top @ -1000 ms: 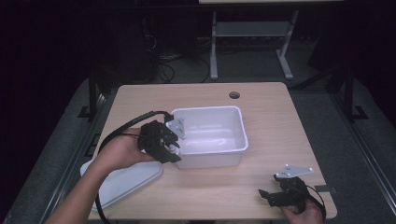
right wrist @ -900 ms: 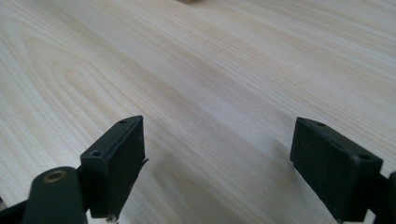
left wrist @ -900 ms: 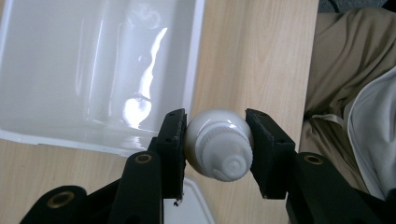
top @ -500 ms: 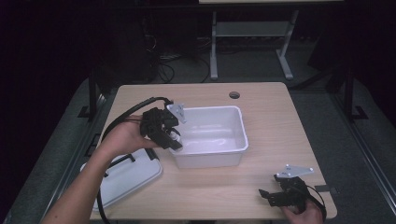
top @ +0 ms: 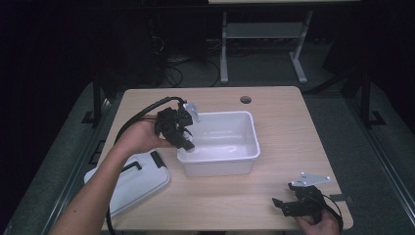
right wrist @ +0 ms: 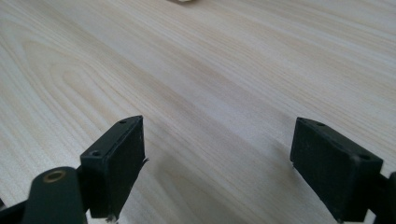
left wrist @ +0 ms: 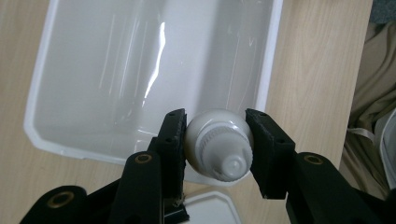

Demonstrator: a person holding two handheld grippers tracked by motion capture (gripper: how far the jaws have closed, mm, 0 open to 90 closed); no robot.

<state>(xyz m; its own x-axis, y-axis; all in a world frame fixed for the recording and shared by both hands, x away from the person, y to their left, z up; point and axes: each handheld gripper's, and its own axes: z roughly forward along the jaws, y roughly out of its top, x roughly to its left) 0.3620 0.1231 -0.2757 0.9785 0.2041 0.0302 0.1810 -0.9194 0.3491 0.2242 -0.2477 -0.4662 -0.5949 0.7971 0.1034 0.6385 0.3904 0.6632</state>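
A white bottle [left wrist: 218,149] with a ribbed screw cap sits between the jaws of my left gripper [left wrist: 215,135], cap end toward the camera, and both pads press on its sides. In the high view my left gripper [top: 182,137] hovers over the left rim of the white plastic tub [top: 254,139], pointing down into it. The inside of the tub [left wrist: 268,70] is bare. My right gripper [top: 280,204] rests low at the table's front right, jaws wide apart. In the right gripper view the right gripper [right wrist: 223,140] has only bare wood between its pads.
A white lid [top: 134,178] with black clips lies at the front left, partly over the table's edge. The wooden table [top: 284,122] has a round cable hole [top: 245,100] at the back. A black cable trails from my left gripper. Dark floor and a metal stand lie beyond.
My left hand has carried the bottle away from the front left, farther back and over the tub's left rim. The lid underneath shows more. The right gripper has stayed put.
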